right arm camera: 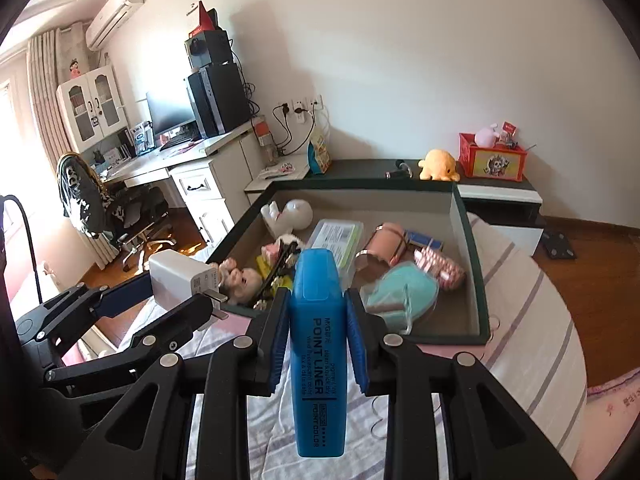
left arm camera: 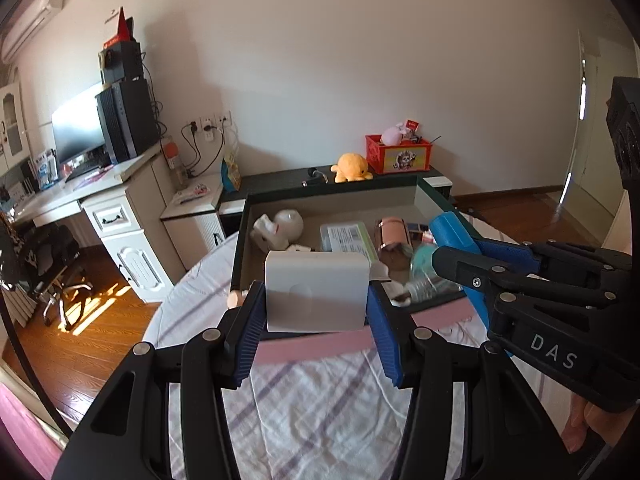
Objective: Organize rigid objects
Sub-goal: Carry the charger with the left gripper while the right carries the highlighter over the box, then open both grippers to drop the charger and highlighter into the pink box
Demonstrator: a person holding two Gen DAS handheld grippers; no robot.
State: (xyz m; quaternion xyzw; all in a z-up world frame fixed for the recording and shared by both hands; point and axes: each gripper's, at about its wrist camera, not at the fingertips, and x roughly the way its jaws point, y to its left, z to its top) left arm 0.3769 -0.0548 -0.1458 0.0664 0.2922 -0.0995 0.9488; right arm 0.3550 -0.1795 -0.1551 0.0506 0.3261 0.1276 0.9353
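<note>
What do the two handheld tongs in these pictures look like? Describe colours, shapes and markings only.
Both tongs are alike: the left tongs and the right tongs have black angular linkage arms joined by round silver pins, ending in blue ribbed pads. Seen from the left wrist view, the right tool's black body carries white letters "DAS". No cables or sleeves show.

White charger [left arm camera: 316,290], blue highlighter [right arm camera: 318,344]

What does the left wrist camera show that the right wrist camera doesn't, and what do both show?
Only the left wrist view shows the white charger's broad face between the left gripper's pads. Only the right wrist view shows the blue highlighter's printed label in the right gripper, plus the charger's prongs and the doll in the box. Both show the open box, orange plush and red crate.
</note>
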